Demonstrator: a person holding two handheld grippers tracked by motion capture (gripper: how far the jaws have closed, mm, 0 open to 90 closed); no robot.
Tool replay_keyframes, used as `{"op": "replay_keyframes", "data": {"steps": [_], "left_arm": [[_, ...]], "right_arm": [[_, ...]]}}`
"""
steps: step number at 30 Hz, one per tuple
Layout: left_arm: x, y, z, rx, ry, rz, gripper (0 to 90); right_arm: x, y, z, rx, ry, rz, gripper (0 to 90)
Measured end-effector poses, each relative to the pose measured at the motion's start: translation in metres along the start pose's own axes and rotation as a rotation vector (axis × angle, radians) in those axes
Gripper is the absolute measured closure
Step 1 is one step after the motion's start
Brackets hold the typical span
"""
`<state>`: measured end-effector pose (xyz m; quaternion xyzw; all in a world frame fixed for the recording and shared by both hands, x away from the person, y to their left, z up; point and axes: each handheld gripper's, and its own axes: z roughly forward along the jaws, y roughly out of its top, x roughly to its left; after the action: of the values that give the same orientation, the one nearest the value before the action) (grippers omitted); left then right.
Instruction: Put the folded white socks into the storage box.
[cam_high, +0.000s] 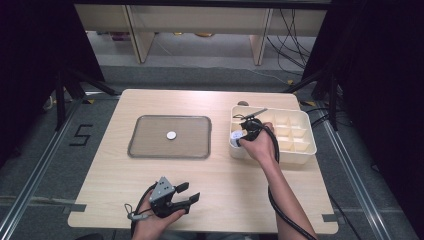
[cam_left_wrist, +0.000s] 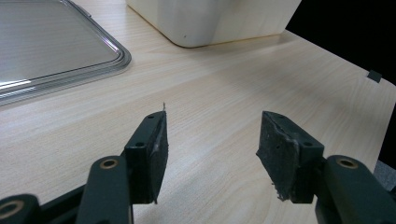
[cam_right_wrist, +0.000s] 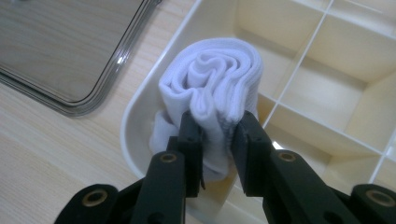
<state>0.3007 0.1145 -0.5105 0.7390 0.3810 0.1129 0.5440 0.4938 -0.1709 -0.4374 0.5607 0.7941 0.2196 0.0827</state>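
Right gripper (cam_right_wrist: 217, 140) clamps one rolled white sock (cam_right_wrist: 212, 88) over one divided box (cam_right_wrist: 327, 93).

I see a clear tray (cam_high: 150, 142) lying flat on the pale wooden counter (cam_high: 200, 200), left of centre, with a small white disc (cam_high: 171, 135) resting near its middle. Beyond the counter's far edge, cables (cam_high: 290, 40) trail across the grey floor (cam_high: 200, 75).

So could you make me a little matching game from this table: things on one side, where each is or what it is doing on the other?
Things:
1. rolled white cloth
2. small white disc
3. left gripper
4. divided box

States:
a. lies on the grey tray
b. stands at the table's right
c. pinched by the right gripper
d. open, holding nothing

Pairs: 1-c, 2-a, 3-d, 4-b
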Motion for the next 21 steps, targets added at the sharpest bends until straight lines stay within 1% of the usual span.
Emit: {"op": "replay_keyframes", "data": {"steps": [1,2,5,6,7,8,10,11,12,14,15,16,17,18,19,20,21], "left_arm": [[0.0,0.0,-0.0001,0.0,0.0,0.001,41.8],[0.0001,-0.0001,-0.0002,0.003,0.0,0.003,41.9],[0.0,-0.0002,-0.0002,0.005,0.001,0.003,41.9],[-0.0001,-0.0002,-0.0002,0.006,0.0,0.002,41.8],[-0.0006,-0.0004,-0.0001,0.006,0.002,-0.008,41.8],[0.0002,-0.0002,-0.0003,0.005,0.0,0.005,41.9],[0.0001,-0.0001,-0.0002,0.002,0.0,0.004,41.8],[-0.0003,-0.0001,-0.0001,-0.002,-0.001,-0.001,41.9],[-0.0003,-0.0001,-0.0001,-0.002,-0.001,-0.001,41.8],[0.0006,-0.0001,-0.0003,-0.004,-0.005,0.005,41.9],[0.0007,-0.0001,-0.0002,-0.002,-0.005,0.006,41.8],[0.0006,0.0,-0.0002,-0.004,-0.006,0.003,41.9],[0.0004,0.0002,-0.0007,-0.002,0.0,0.003,41.8],[0.0003,0.0004,-0.0008,-0.002,0.002,0.002,41.9],[0.0001,0.0003,-0.0007,-0.002,0.001,-0.005,41.8],[-0.0003,0.0001,-0.0008,-0.002,0.006,-0.015,41.8],[0.001,0.0004,-0.001,-0.001,-0.001,0.005,41.9]], "right_arm": [[0.0006,0.0002,0.0006,0.008,0.001,0.011,75.1],[-0.0007,0.0003,0.0009,0.007,0.005,0.002,75.2],[0.0005,0.001,0.0013,0.014,0.002,0.02,75.4],[0.0,0.0008,0.0009,0.017,0.008,0.008,75.4],[0.0005,0.0008,0.001,0.022,0.008,0.012,75.5],[0.001,0.0009,0.0018,0.024,0.001,0.018,75.6],[-0.0014,0.0003,0.0025,0.03,0.021,-0.009,76.2],[-0.0016,-0.0002,0.004,0.043,0.027,-0.003,76.5],[-0.0022,-0.0008,0.005,0.039,0.033,0.001,76.5],[-0.0019,-0.0004,0.004,0.043,0.026,-0.011,76.4],[0.0002,-0.0003,0.0041,0.05,0.006,0.004,76.2],[0.0004,-0.0004,0.0033,0.044,0.02,-0.006,76.1],[-0.0011,-0.0004,0.0033,0.04,0.028,-0.004,75.8],[-0.0025,-0.0008,0.0033,0.036,0.028,0.006,75.4],[-0.0032,-0.0013,0.0029,0.038,0.018,0.017,74.5],[-0.003,-0.0016,0.0019,0.032,0.029,0.023,73.1],[-0.0032,-0.0021,0.0005,0.024,0.024,0.032,71.5]]}}
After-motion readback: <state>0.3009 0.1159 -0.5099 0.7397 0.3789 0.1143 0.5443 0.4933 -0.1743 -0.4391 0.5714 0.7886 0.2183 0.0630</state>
